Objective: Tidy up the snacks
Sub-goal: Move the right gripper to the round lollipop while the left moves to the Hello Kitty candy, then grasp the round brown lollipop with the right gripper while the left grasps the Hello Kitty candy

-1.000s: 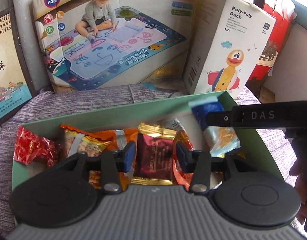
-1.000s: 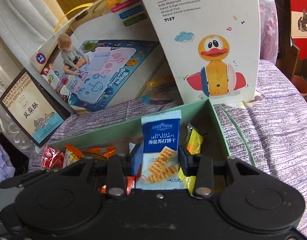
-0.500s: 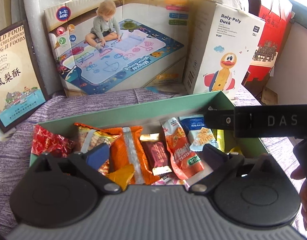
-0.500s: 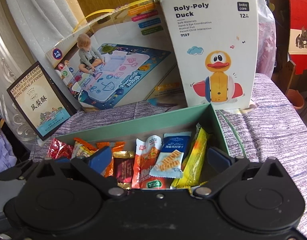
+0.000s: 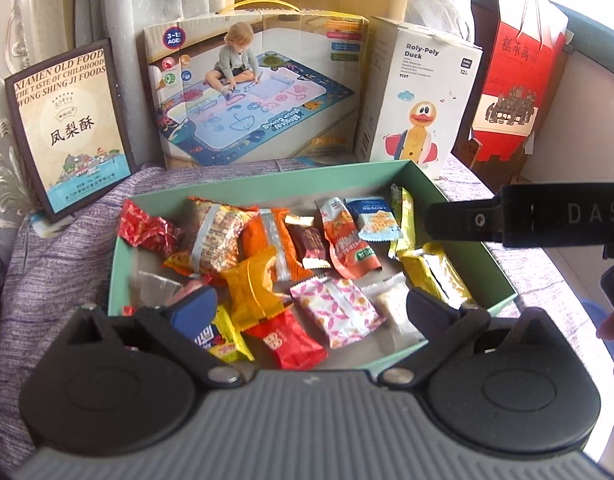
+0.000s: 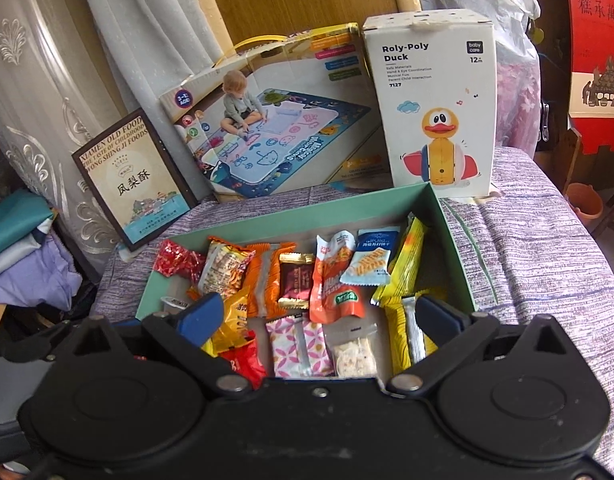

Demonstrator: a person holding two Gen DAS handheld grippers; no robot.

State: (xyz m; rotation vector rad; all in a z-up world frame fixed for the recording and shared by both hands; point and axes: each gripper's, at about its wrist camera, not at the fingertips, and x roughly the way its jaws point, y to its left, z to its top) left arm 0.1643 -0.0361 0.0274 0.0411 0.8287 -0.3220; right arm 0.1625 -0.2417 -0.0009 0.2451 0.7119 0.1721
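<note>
1. While the green box (image 5: 119,240) is sitting on the purple cloth (image 6: 547,248), wrapped snacks are lying inside it.
2. The left gripper (image 5: 307,308) is hovering at six o'clock, fingers spread wide, empty.
3. The right gripper (image 6: 319,316) is gaping likewise, nothing between its fingers.
4. The blue cracker packet (image 6: 371,258) is leaning at one o'clock.

Glossy foil snack wrappers (image 5: 339,240) in matt, seemingly cardboard green box (image 5: 503,276) on rough woven cloth (image 6: 547,248).

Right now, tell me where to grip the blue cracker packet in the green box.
Take the blue cracker packet by its upper crimped edge, from above. It leans on neighbouring wrappers near the back wall of the green box, so that edge is likely freest.
</note>
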